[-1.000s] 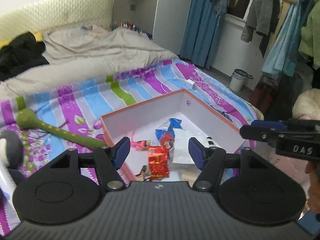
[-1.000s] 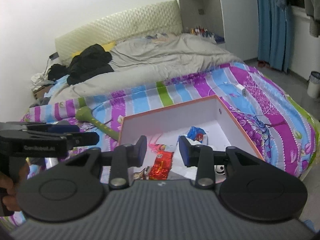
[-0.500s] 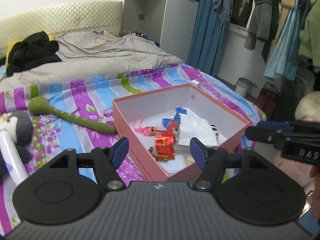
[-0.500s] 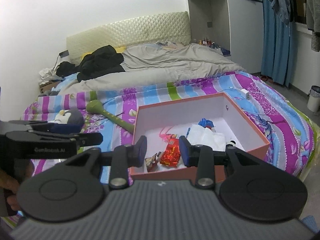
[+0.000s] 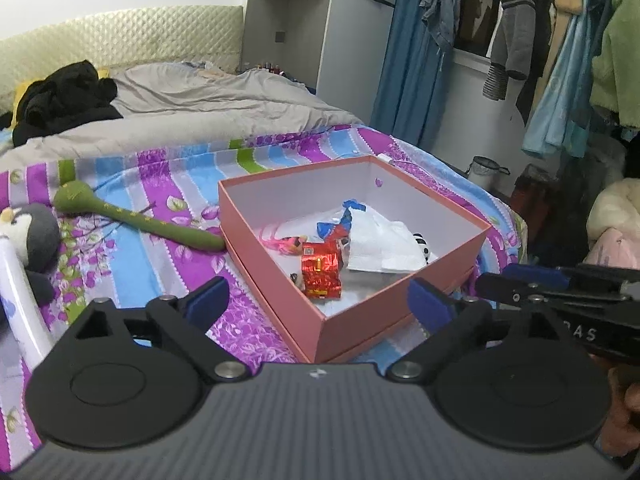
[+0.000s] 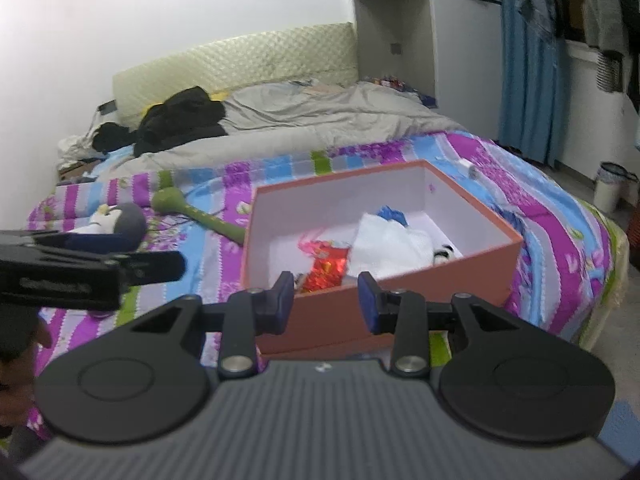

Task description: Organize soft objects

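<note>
Left gripper: the black two-finger left gripper with blue pads [image 5: 318,298] has its jaws opening, now spread wide with nothing between them; it hangs over the near edge of the striped purple-and-blue bedspread [image 5: 132,248].
Right gripper: the matching right gripper [image 6: 326,298] has a narrow gap between its pads and nothing in it; it faces the near wall of the salmon-pink cardboard box [image 6: 400,300].
Box: open-topped, near the bed's foot corner; inside lie a red foil packet [image 5: 320,272], a white crumpled cloth [image 5: 384,248] and small bits too jumbled to name.
Soft toys: the long green plush snake [image 5: 132,220] lies on the bedspread just left of the box, tail tip near touching its left wall, round head away toward the bed's left edge. The grey-and-white plush penguin [image 5: 30,236] sits further left.
Key relation: both toys lie left of and beyond the left gripper, so it seems the nearer hand; the snake's long axis runs crosswise.
Far end: a rumpled grey duvet [image 5: 192,112] and a heap of black clothing [image 5: 64,96] lie by the headboard.
</note>
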